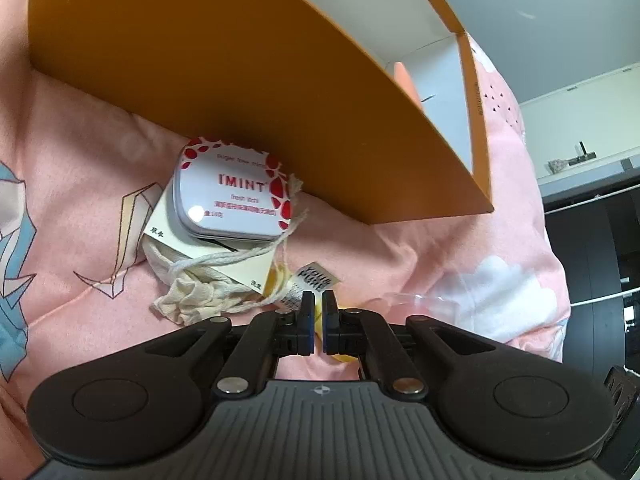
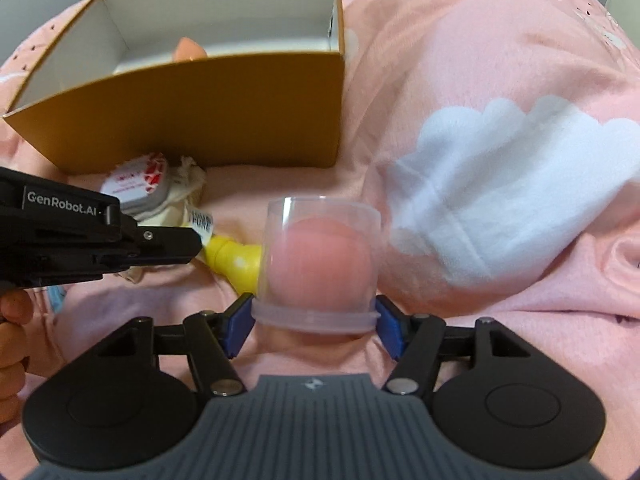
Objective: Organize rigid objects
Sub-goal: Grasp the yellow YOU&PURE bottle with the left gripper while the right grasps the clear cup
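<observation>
My right gripper [image 2: 315,322] is shut on a clear plastic cup [image 2: 320,264], gripping it at its rim just above the pink bedding. My left gripper [image 1: 316,320] is shut over a yellow object [image 2: 236,258] with a white label [image 1: 318,278]; from the right wrist view its tip [image 2: 192,240] touches that yellow object. A white and red IMINT mint tin [image 1: 230,196] lies on a cream drawstring pouch [image 1: 196,300] beside the orange box [image 1: 240,80]. The box [image 2: 200,112] is open, with a peach egg-shaped object [image 2: 188,50] inside.
Pink bedding [image 2: 480,80] with white cloud prints covers the surface, rumpled at the right. A white card [image 1: 240,264] lies under the tin. Dark furniture [image 1: 592,260] stands beyond the bed at the right. A hand [image 2: 12,340] holds the left gripper.
</observation>
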A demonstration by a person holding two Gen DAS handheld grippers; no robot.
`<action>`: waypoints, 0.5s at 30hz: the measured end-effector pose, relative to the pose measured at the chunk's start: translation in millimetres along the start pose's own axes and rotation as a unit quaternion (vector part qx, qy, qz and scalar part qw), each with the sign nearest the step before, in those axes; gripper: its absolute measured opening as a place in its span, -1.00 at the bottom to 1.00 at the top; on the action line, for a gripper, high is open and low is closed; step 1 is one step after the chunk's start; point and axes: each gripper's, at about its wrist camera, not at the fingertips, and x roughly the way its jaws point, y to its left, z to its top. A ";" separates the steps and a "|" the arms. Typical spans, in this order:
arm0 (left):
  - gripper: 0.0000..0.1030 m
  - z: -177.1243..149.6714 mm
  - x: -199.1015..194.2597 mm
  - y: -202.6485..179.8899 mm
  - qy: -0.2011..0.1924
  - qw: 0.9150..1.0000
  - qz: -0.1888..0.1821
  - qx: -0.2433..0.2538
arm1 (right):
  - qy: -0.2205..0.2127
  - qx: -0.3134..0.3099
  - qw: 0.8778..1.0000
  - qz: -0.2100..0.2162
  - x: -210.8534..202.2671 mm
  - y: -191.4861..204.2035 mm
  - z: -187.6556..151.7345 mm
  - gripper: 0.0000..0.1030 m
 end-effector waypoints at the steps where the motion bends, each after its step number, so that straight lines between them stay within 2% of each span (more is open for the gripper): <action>1: -0.94 0.0 -1.1 0.3 0.001 1.000 0.006 -0.001 | -0.001 0.002 1.000 0.004 -2.0 -0.8 -0.3 0.24; 5: -0.88 -0.6 -2.9 3.9 0.006 0.999 0.030 -0.012 | -0.005 0.013 1.000 -0.001 -14.0 -7.6 2.5 0.24; 12: -0.48 -0.6 -8.4 6.6 0.012 0.999 0.048 -0.015 | -0.038 0.011 0.999 -0.012 -40.8 -13.3 11.8 0.24; 15: -0.28 -0.7 -7.5 11.2 0.017 0.998 0.051 -0.028 | -0.034 0.012 0.999 -0.022 -43.9 -16.0 15.3 0.24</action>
